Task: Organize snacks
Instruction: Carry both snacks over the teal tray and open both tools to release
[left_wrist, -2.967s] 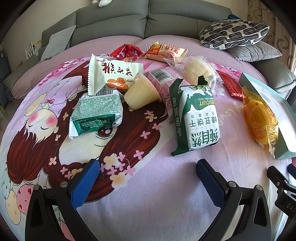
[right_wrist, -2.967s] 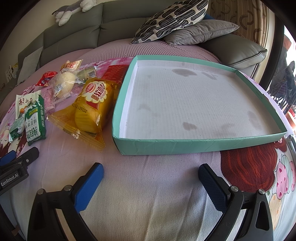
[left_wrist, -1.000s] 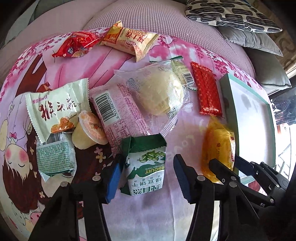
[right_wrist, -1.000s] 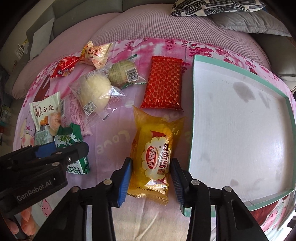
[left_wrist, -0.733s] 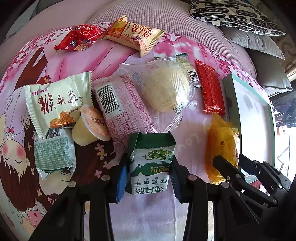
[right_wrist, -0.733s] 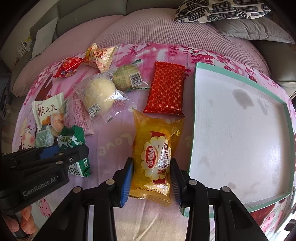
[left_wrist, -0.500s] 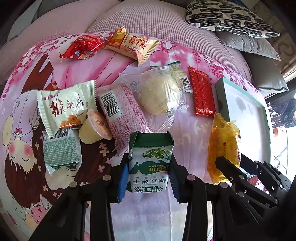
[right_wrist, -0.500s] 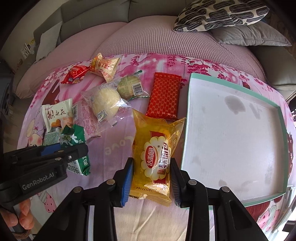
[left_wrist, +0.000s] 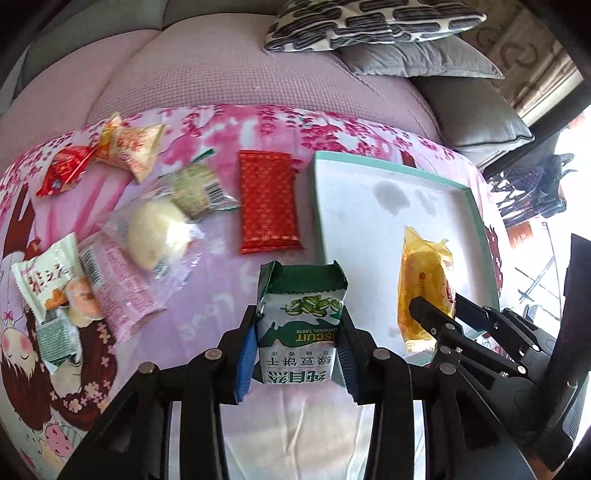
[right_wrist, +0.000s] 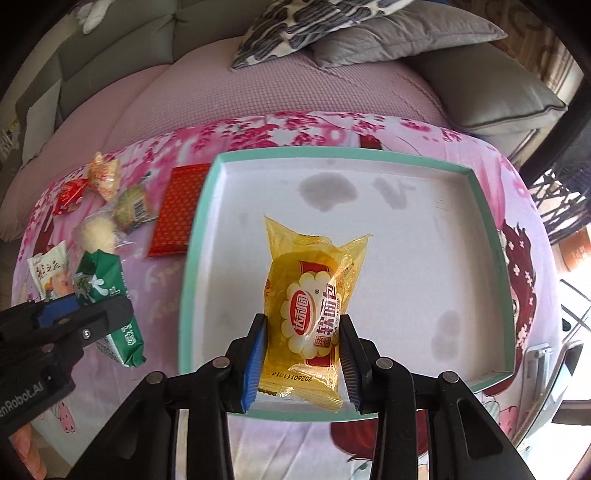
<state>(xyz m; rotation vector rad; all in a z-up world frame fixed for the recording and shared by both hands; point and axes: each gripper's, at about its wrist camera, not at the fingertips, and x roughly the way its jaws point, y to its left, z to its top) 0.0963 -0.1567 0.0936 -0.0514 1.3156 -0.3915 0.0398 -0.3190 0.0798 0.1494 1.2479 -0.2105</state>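
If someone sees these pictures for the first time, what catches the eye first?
Two snacks held at once: the right claw is shut on a yellow bread packet above the teal tray, and the left claw is shut on a green biscuit pack beside it. The other snacks lie left on the pink sheet.

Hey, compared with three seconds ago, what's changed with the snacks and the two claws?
Both claws, open and empty then, have each closed on a packet and lifted it. The left claw holds the green biscuit pack, carried toward the teal tray. The right claw holds the yellow bread packet, now over the tray. The red packet and the other snacks stay on the blanket.
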